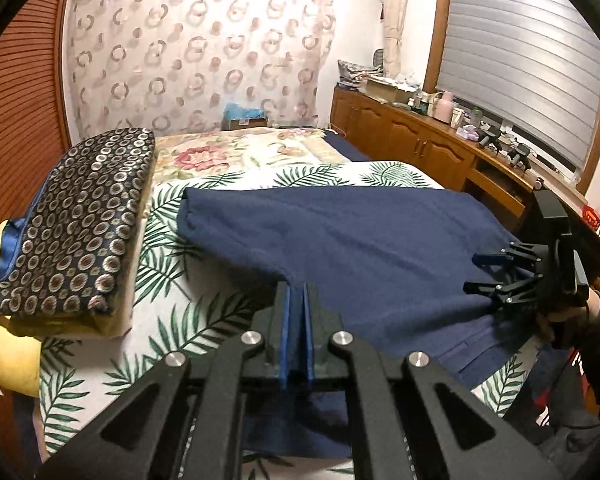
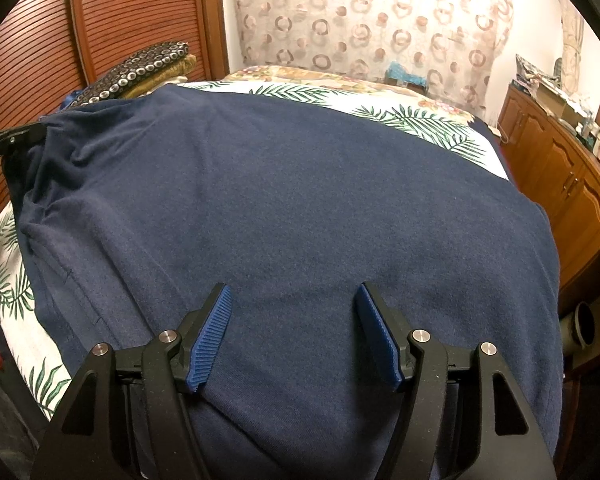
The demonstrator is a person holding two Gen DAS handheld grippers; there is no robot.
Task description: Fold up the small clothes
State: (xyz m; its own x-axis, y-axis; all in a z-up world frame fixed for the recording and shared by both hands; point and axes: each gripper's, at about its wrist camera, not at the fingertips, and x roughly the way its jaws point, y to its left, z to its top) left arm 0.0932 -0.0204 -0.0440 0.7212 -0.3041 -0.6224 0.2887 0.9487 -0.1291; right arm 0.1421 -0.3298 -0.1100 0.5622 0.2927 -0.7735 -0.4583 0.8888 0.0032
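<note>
A navy blue garment [image 1: 360, 240] lies spread on the leaf-print bed sheet [image 1: 172, 264]. My left gripper [image 1: 296, 294] is shut on the garment's near left edge, and the cloth rises in a peak to its blue pads. In the right wrist view that lifted edge bunches at the far left, next to a black part of the left gripper [image 2: 8, 140]. My right gripper [image 2: 296, 300] stands open just over the garment [image 2: 300, 184] with nothing pinched between its pads. It also shows at the right of the left wrist view, right gripper [image 1: 480, 274], over the garment's right side.
A folded stack with a dark circle-patterned cloth [image 1: 76, 224] sits on the bed at the left by a slatted wooden door [image 2: 100, 20]. A wooden cabinet [image 1: 420, 140] crowded with small items runs along the right. A patterned curtain [image 1: 196, 52] hangs behind the bed.
</note>
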